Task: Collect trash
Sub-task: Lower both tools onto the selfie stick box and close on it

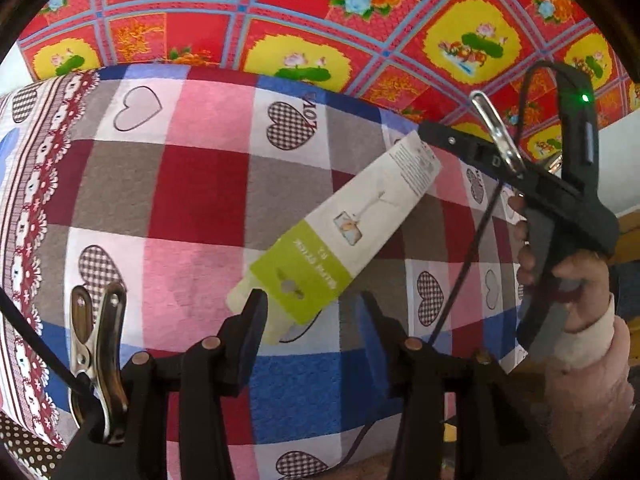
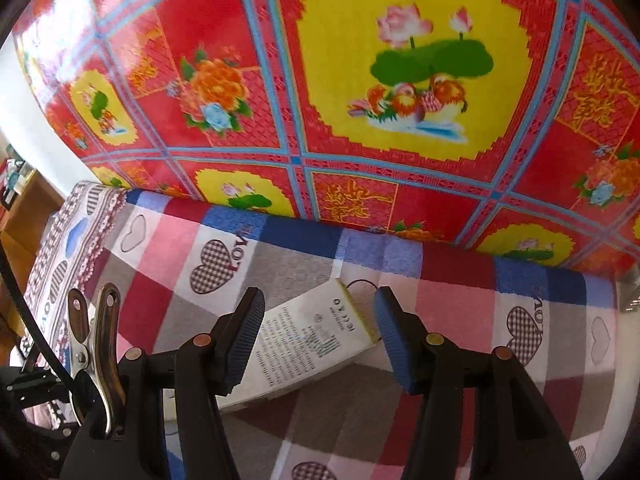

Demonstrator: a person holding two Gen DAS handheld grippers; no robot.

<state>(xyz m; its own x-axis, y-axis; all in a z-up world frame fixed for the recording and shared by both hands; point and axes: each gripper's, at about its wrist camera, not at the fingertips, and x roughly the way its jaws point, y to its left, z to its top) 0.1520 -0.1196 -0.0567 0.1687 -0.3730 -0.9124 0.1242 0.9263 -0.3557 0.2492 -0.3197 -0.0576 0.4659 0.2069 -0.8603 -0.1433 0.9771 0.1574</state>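
The right gripper (image 2: 320,332) hangs with fingers (image 2: 244,332) apart over a white package (image 2: 308,344) lying on the checked bedspread (image 2: 460,304).

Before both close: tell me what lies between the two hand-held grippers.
Only the long white-and-green package on the checked blanket: its green end by the left hand-held gripper, its printed end at the right one. Left wrist view shows it.

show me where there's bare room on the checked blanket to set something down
Free: the checked blanket left of the long white-and-green carton, out to its lace-patterned border. Crowded: around the carton, with the left gripper at its green end and the right gripper at its printed end.
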